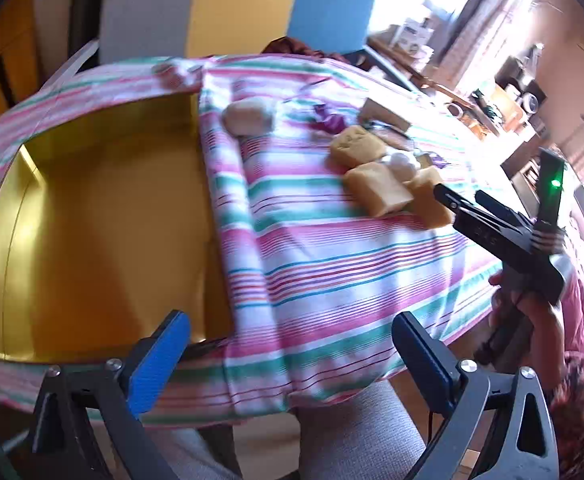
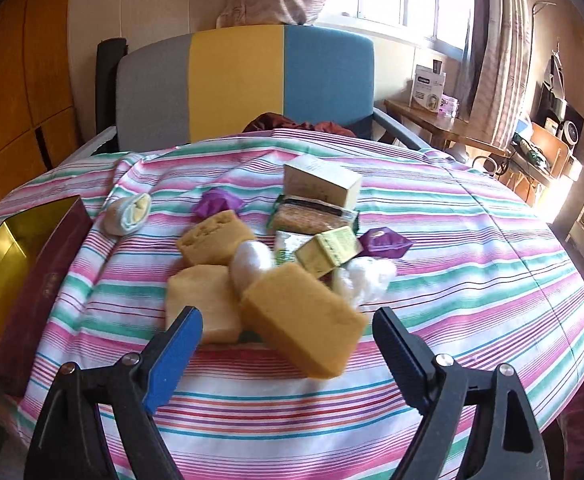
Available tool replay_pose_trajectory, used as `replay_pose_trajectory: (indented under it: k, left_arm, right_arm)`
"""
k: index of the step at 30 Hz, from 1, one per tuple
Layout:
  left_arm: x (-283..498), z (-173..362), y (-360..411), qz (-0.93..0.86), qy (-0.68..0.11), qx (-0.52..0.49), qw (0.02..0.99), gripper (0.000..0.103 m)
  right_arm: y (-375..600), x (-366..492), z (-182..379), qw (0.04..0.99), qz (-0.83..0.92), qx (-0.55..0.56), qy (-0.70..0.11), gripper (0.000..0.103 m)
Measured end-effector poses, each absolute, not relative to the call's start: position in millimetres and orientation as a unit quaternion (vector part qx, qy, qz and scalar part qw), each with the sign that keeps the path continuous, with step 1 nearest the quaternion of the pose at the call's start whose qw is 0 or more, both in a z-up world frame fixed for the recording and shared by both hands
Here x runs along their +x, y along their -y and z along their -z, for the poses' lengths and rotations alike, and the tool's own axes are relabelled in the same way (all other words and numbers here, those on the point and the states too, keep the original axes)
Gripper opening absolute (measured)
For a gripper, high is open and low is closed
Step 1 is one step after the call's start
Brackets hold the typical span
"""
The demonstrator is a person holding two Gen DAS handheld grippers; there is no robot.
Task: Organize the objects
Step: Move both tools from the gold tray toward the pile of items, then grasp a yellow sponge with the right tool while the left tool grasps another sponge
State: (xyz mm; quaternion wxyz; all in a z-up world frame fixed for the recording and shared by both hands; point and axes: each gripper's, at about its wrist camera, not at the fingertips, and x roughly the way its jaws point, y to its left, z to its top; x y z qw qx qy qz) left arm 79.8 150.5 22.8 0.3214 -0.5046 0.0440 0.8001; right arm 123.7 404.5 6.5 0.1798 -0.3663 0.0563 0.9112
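1. gold-lined box sits open on the left of the striped tabletop, nothing visible inside it, so by my read the sorting has barely started.
2. right tool is spread wide and holding nothing, lined up on the nearest yellow sponge block, which sits between the pads without touching them.
3. left tool hangs open too, nothing in it, at the near edge beside the box.
4. next move, i reckon: push the right tool forward around that block, close on its two long sides, then carry it left to the box. it looks soft, so a gentle squeeze should do.
5. the count: three yellow sponge blocks, two purple wrapped pieces, one pale carton at the back, one small green-printed carton.
6. also one long clear-wrapped bar, one rolled cloth near the box, and two whitish wrapped lumps in the pile, though the blur leaves those uncertain.
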Motion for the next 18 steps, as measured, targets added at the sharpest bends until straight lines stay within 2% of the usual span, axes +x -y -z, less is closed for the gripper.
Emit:
replay_pose_trajectory:
  k: [5, 11, 12, 13, 18]
  left_arm:
    - [90.2, -31.0, -192.8, -0.801, -0.098, -0.454, 0.379, 0.103]
    - [88.6, -30.5, -229.1, -0.801, -0.122, -0.436, 0.391, 0.103]
    - [85.2, -25.7, -234.7, -0.801, -0.132, -0.444, 0.379, 0.103]
    - [81.8, -20.9, -241.9, -0.8, -0.138, -0.451, 0.371, 0.103]
    - [63.8, -0.7, -271.7, -0.798, -0.121, -0.47, 0.358, 0.102]
  right_arm:
    - [-427.1, 119.6, 6.7, 0.144, -0.914, -0.378, -0.016, 0.089]
    - [-433.2, 107.3, 30.1, 0.109, -0.909, -0.402, 0.001, 0.087]
    - [-434.8, 106.8, 33.7, 0.103, -0.909, -0.404, -0.01, 0.074]
    - [-437.1, 109.0, 35.7, 0.095, -0.911, -0.4, -0.027, 0.067]
    - [-441.6, 129.3, 32.2, 0.09, -0.918, -0.375, -0.09, 0.06]
